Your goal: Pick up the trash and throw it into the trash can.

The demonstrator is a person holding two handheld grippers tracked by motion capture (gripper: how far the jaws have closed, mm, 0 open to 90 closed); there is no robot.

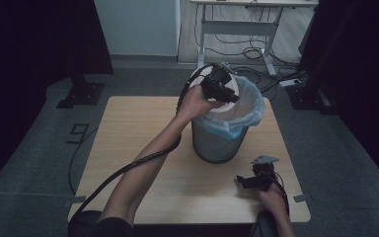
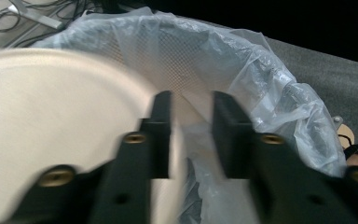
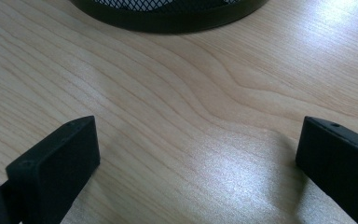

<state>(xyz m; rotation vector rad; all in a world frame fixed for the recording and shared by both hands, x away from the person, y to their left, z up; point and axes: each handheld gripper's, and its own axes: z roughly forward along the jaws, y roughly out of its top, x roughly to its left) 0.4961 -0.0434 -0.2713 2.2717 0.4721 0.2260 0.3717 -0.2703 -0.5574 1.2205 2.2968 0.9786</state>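
A mesh bin [image 1: 220,143] lined with a clear plastic bag [image 1: 249,111] stands on the wooden table [image 1: 133,128], toward its far right part. The left gripper [image 1: 223,88] is over the bin's mouth, on the side away from the person, with a white paper plate [image 1: 232,86] at its jaws. In the left gripper view the plate [image 2: 51,130] lies tilted against the bin's rim, its edge running between the two black jaws. The jaws stand partly apart with a gap between them, and the blur hides whether either pad touches the plate. The bag [image 2: 270,84] folds over the rim around the plate.

The right gripper [image 1: 249,181] rests low over the table just in front of the bin, near the table's front right corner. Its jaws are spread wide with nothing between them, bare wood [image 3: 182,140] beneath, and the bin's dark base [image 3: 168,18] lies just ahead.
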